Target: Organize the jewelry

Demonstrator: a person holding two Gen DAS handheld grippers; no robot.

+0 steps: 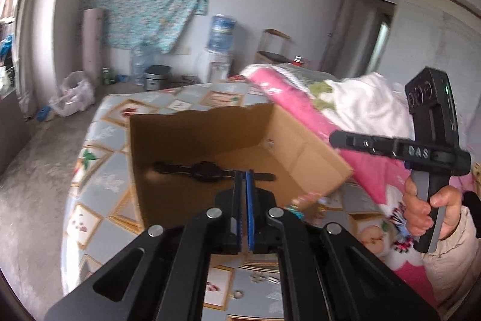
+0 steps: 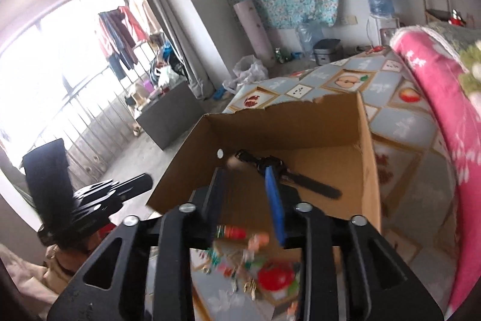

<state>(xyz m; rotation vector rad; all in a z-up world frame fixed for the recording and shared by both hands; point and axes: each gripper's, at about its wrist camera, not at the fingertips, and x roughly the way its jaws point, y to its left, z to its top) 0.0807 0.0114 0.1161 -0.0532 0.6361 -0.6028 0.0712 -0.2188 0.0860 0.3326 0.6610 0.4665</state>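
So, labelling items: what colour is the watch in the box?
Black watch, clearest in the left wrist view.

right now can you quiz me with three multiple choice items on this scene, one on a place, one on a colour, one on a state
1. Where does the black watch lie?
A. inside the cardboard box
B. on the pink blanket
C. on the floor

2. What colour are the left gripper pads?
A. red
B. blue
C. yellow

3. How do the right gripper jaws stand?
A. shut on the watch
B. shut on a ring
C. apart, gripping nothing

Answers: 1 A, both views show it flat on the box's bottom. 2 B, blue strips line the closed fingers. 3 C, a clear gap separates the fingers, with the box visible through it.
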